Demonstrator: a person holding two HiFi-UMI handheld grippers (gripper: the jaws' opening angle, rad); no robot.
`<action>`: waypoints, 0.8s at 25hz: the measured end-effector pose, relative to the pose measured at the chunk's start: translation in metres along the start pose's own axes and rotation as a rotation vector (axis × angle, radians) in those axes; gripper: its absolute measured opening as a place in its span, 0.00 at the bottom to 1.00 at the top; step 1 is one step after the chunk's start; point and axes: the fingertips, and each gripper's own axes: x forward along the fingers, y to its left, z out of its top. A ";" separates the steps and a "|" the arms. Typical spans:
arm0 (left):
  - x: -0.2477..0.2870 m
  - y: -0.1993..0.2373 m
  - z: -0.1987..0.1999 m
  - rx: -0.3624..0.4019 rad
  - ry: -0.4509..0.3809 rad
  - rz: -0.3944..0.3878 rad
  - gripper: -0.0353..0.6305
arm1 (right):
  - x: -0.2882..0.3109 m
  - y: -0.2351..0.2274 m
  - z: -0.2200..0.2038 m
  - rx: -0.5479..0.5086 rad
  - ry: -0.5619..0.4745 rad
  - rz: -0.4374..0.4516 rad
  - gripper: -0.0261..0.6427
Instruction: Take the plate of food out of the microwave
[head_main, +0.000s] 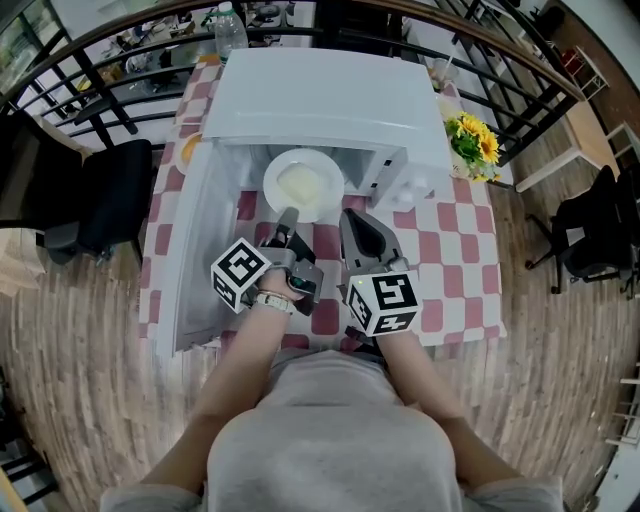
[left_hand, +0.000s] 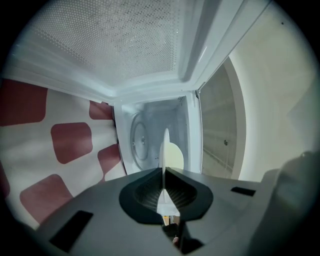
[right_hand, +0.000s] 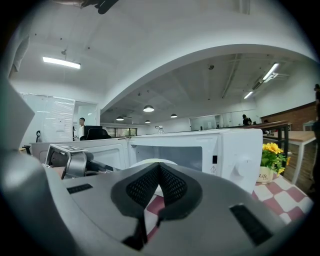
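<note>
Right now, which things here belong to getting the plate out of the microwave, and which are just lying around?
Job: plate of food, its rim clamped in the left gripper; microwave, its door open.
Lying about: potted sunflowers, bottle, black chair, checked tablecloth.

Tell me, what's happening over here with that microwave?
A person is taking a round white plate of pale food out of the white microwave, whose door stands open on the left. The left tool is clamped on the plate's near rim and holds it at the oven's mouth, above the red-and-white checked tablecloth. The right tool is shut and empty, just beside it.
</note>
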 end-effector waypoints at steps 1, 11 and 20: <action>-0.002 0.000 -0.003 0.002 0.000 -0.001 0.08 | -0.001 0.000 -0.001 0.000 0.001 -0.005 0.08; -0.017 -0.006 -0.014 0.004 0.022 -0.023 0.08 | -0.013 0.007 -0.005 -0.002 0.003 -0.026 0.08; -0.029 -0.013 -0.016 -0.007 0.030 -0.045 0.08 | -0.019 0.018 -0.007 -0.039 0.014 -0.021 0.08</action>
